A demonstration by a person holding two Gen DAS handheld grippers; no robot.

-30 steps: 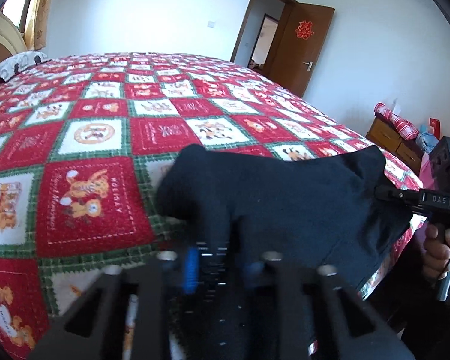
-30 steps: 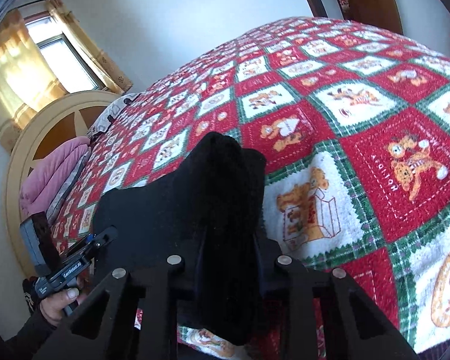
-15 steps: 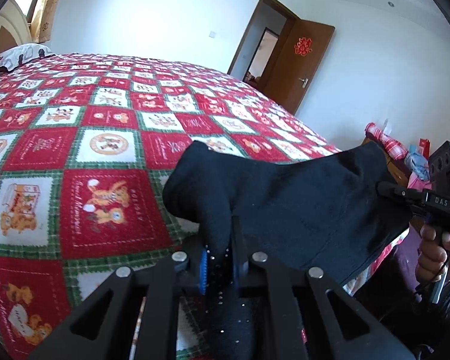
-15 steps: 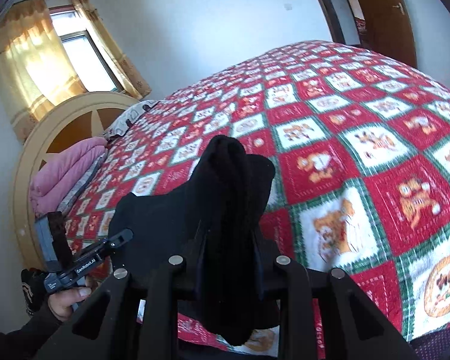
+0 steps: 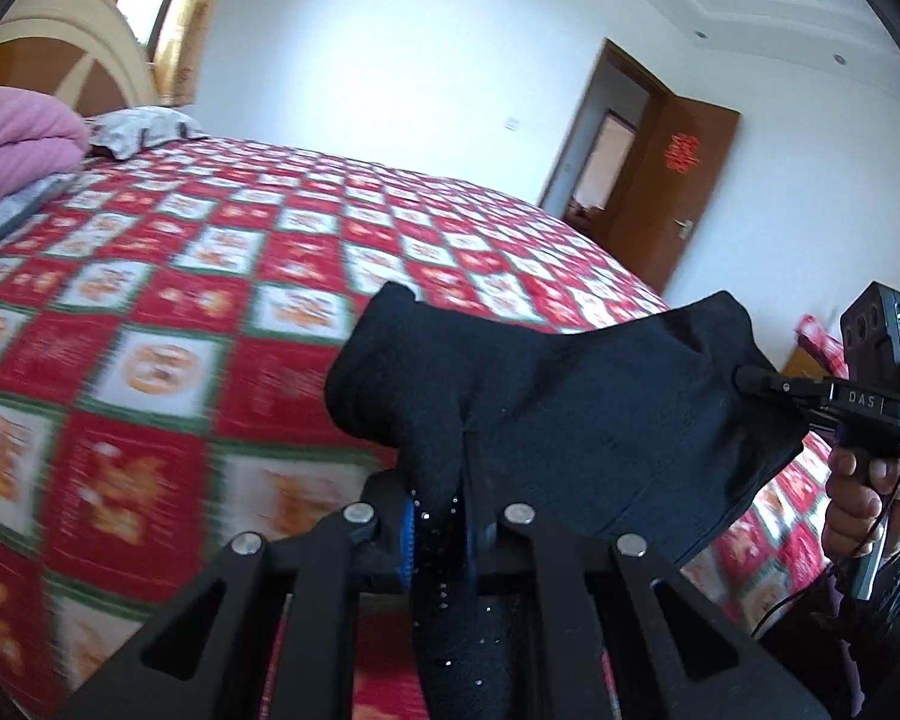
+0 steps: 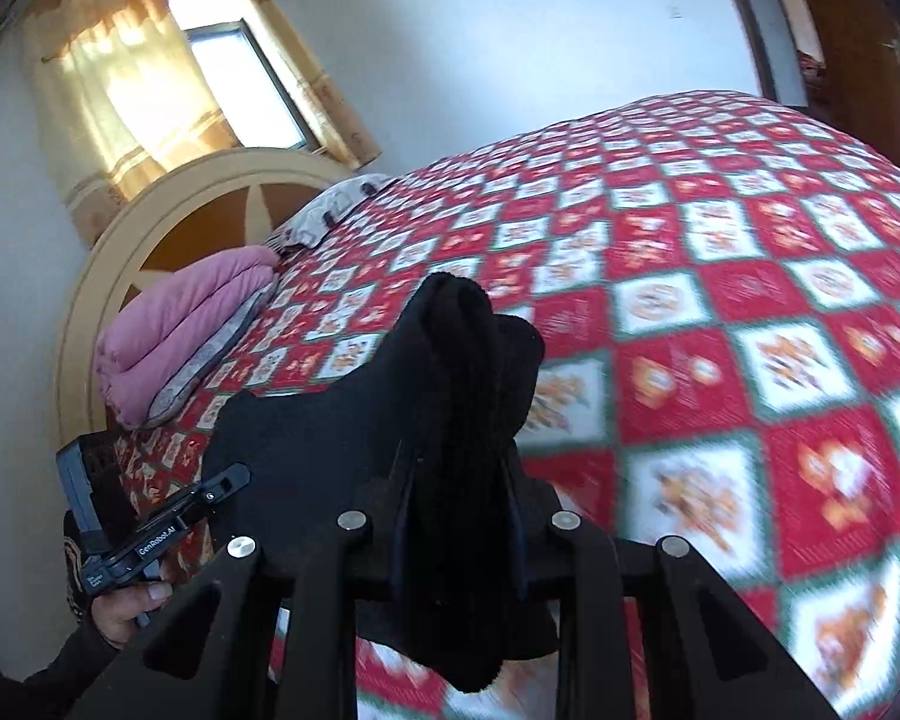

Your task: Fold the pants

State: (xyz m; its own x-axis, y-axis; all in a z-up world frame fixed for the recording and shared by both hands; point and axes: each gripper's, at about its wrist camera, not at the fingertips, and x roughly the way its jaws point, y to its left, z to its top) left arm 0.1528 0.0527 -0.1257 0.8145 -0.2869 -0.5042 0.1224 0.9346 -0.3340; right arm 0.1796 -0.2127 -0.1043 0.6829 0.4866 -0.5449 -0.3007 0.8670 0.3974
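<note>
Left wrist view: the black pants (image 5: 576, 408) hang stretched in the air above the red checked bedspread (image 5: 168, 324), the left gripper (image 5: 444, 516) pinching one bunched end at 6 o'clock, the right gripper (image 5: 750, 381) clamping the other at 3 o'clock, marked "DAS". A pink quilt (image 6: 174, 330) lies at 9 o'clock by the headboard (image 6: 168, 228); the brown door (image 5: 684, 180) at 2 o'clock carries a red paper character, too small to read.

Bright daylight fills both views, coming through the curtained window (image 6: 234, 78), which is blown out white. The bedspread (image 5: 168, 324) is smeared by motion blur, worst toward its near edge in both views. The black pants (image 5: 570, 408) read as a nearly detail-less dark mass. Fisheye bending curves the door (image 5: 672, 192) and walls; the corners are vignetted black.
</note>
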